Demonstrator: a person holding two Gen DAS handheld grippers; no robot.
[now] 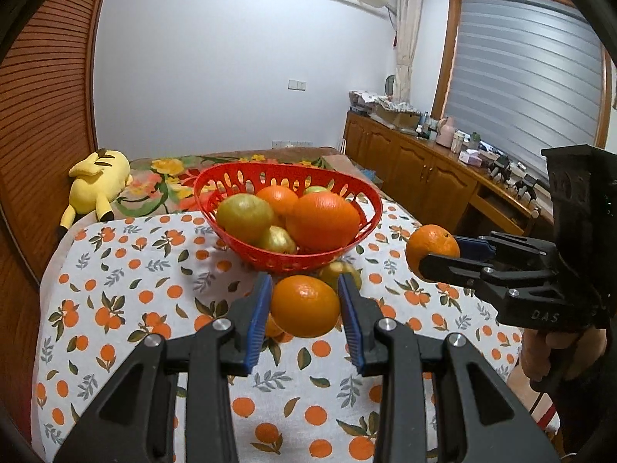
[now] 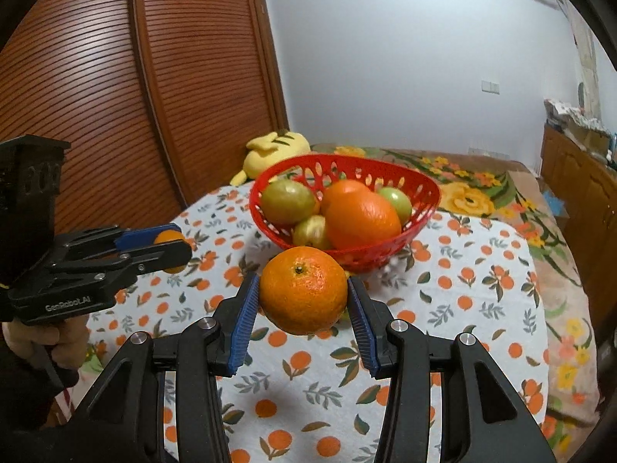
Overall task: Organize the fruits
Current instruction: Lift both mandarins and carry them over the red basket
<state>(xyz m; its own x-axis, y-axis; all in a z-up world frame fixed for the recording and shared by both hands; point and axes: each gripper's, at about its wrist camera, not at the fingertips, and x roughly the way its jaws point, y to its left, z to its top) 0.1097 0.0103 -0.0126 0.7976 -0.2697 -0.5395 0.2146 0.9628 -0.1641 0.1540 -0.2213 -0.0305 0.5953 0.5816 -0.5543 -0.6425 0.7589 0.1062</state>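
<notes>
Oranges fill both sets of tongs at this moment. In the left wrist view the left tongs (image 1: 304, 301) are clamped on an orange (image 1: 304, 306) at lower centre of the frame, blue pads pressed to its sides; in the right wrist view the right tongs (image 2: 304, 297) grip a second orange (image 2: 304, 290) the same way, stem end facing the camera. Both fruits appear to hang above the patterned cloth of the desk (image 1: 115, 270), just short of the red basket (image 1: 339, 189), which sits at the centre of each frame and already holds a large orange (image 1: 323, 220) and several greenish fruits (image 1: 243, 217). A yellowish fruit (image 1: 334, 272) lies on the cloth, partly hidden between the left orange and the basket foot.

The step in hand looks like carrying both oranges over the rim and setting them inside. To do it well, I would bring one in at a time, lift clear of the near rim, and lower onto a gap in the pile rather than its crown. Releasing low matters: round fruit dropped from height may roll off the heap or tip the light basket. Keep the two tongs apart over the opening.
</notes>
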